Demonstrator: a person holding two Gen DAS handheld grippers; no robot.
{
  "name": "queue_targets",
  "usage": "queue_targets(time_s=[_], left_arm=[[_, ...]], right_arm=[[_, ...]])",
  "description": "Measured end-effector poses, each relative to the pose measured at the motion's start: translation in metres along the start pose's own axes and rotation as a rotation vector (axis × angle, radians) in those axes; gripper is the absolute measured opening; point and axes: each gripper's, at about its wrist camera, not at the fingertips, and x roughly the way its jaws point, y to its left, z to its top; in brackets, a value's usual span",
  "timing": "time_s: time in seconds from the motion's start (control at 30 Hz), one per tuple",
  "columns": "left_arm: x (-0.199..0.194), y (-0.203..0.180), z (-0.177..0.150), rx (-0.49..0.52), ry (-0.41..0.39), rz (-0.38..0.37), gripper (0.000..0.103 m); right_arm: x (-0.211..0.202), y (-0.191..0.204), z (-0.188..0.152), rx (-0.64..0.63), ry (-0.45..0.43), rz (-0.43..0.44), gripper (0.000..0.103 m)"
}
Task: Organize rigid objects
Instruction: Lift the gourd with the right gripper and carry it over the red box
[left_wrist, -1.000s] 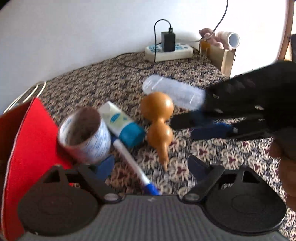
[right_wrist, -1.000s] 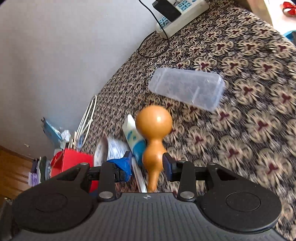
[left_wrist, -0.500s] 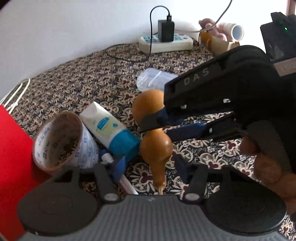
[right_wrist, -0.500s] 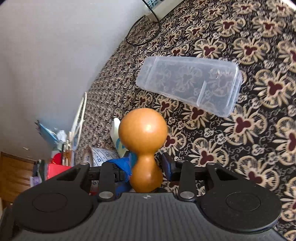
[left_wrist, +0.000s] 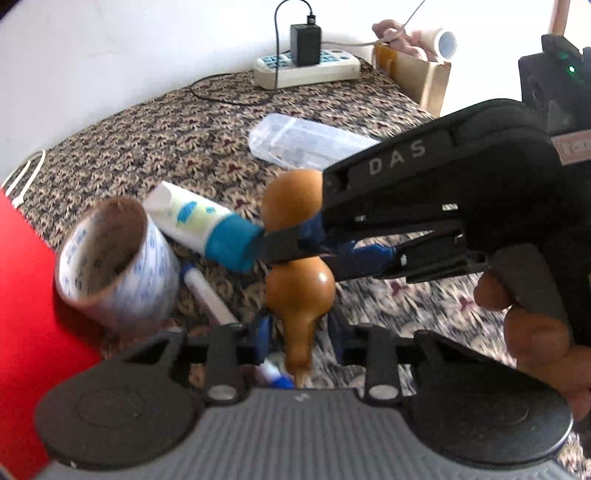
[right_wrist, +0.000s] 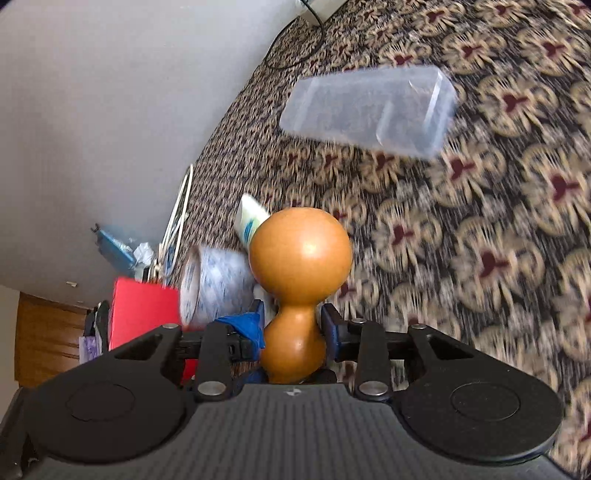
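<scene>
Gourd: an orange wooden gourd (left_wrist: 299, 284) lay on the patterned cloth (right_wrist: 498, 229), its narrow stem toward the left claw.
Right claw: the right claw (right_wrist: 293, 328) was clamped on the gourd's waist, a pad pressing each side, the big bulb ahead of its fingers.
Left claw: the left claw (left_wrist: 301, 332) had just been closing; its blue pads stood either side of the gourd's stem, and contact could not be told through the blur.
Left of the claws: a tape roll (left_wrist: 110, 262), a blue-capped tube (left_wrist: 207, 225), a pen (left_wrist: 210, 295) and a red box (left_wrist: 26, 314).
Beyond the claws: a clear plastic box (right_wrist: 369, 107), well apart from the gourd.
Hand: a hand (left_wrist: 532, 332) gripped the right claw's handle.
</scene>
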Motion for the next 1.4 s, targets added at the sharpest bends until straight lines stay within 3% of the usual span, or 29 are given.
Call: queue_targets(time_s=[0.3, 0.53, 0.8, 1.1, 1.4], left_arm=[[-0.050, -0.023, -0.050, 0.041, -0.004, -0.023, 0.032], [-0.082, -0.036, -0.076, 0.022, -0.013, -0.036, 0.032], [-0.125, -0.031, -0.089, -0.022, -0.088, 0.038, 0.031], [-0.177, 0.025, -0.077, -0.063, -0.252, 0.111, 0.030], [-0.211, 0.139, -0.079, -0.085, -0.342, 0.150, 0.030]], right_arm=[[-0.031, 0.001, -0.056, -0.008, 0.042, 0.038, 0.016], [-0.042, 0.007, -0.076, -0.013, 0.074, 0.076, 0.016], [-0.031, 0.056, -0.082, -0.100, 0.091, 0.175, 0.017], [-0.005, 0.148, -0.072, -0.271, 0.025, 0.249, 0.017], [0.066, 0.234, -0.081, -0.350, 0.053, 0.271, 0.017]])
